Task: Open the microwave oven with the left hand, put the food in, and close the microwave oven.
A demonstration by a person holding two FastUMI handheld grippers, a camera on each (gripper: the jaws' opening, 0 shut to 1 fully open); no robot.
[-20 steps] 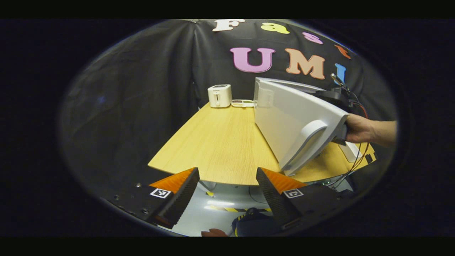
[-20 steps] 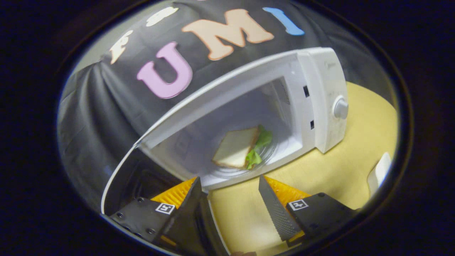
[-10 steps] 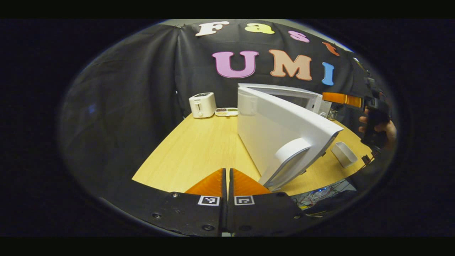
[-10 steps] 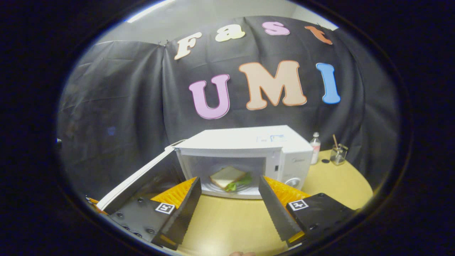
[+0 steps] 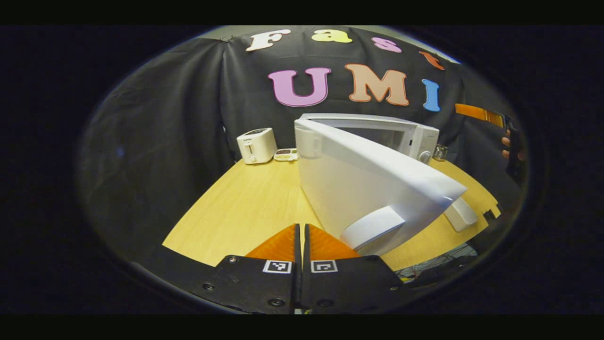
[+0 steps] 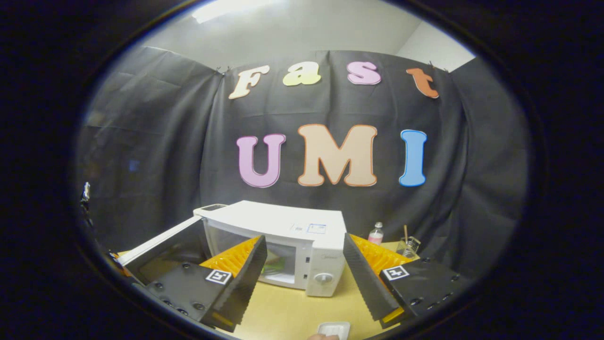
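Observation:
The white microwave [image 5: 377, 130] stands on the wooden table [image 5: 245, 208] with its door [image 5: 358, 189] swung wide open. The door handle [image 5: 373, 229] lies just right of my left gripper [image 5: 302, 238], which is shut with nothing between its fingers. My right gripper [image 6: 304, 274] is open and empty, held back from the microwave [image 6: 292, 231] and above the table. Through the open door [image 6: 160, 245] a bit of the food [image 6: 276, 265] shows inside, partly hidden by a finger. The right gripper [image 5: 476, 112] and a hand [image 5: 512, 148] appear at the far right of the left gripper view.
A white toaster [image 5: 256, 145] and a small flat item [image 5: 286, 154] stand at the table's back left. A white dish [image 5: 461, 213] lies right of the door. Behind the microwave are a small bottle [image 6: 376, 233] and a glass [image 6: 406, 245].
My left gripper went from open to shut and moved in beside the door handle. My right gripper drew back and up from the microwave, leaving the sandwich inside.

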